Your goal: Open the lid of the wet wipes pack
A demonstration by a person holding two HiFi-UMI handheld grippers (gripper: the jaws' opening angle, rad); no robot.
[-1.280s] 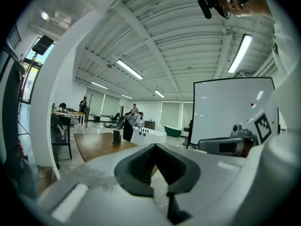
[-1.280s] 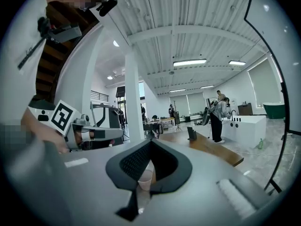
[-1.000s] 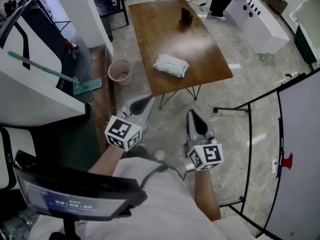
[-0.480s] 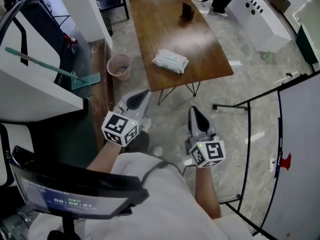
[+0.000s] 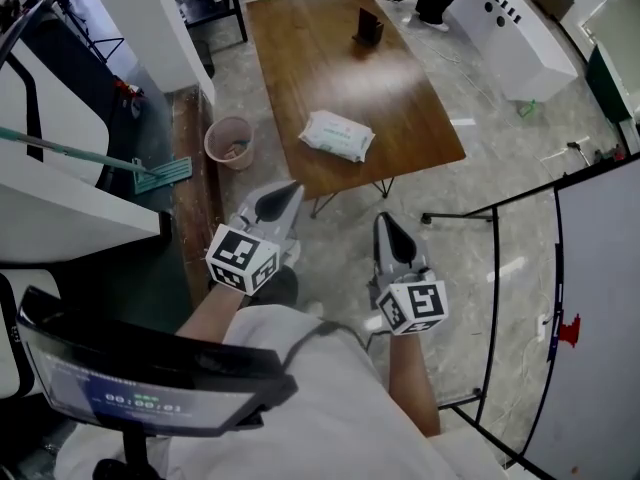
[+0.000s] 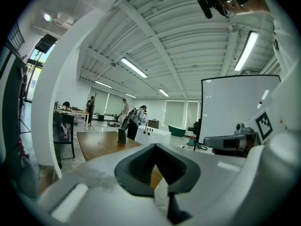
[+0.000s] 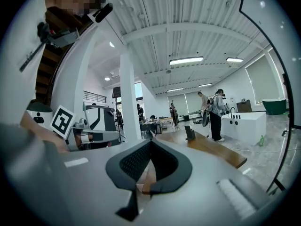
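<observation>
- Your left gripper point(image 5: 278, 200) & right gripper point(image 5: 392, 233): jaws pinched together, nothing btwn them. Both sit low over the floor point(image 5: 340, 253), short of the bench point(image 5: 400, 88). Prob. an approach pose.
- Wet wipes pack point(image 5: 338, 135): flat near the bench's near edge, within easy reach, well apart from both grippers.
- Far end: small dark stand point(image 5: 368, 28), out of the way.

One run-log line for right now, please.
stage: before contact | left gripper: shut, empty | right gripper: shut, empty | wet wipes pack: flat on table, untouched, both grippers short of table
</observation>
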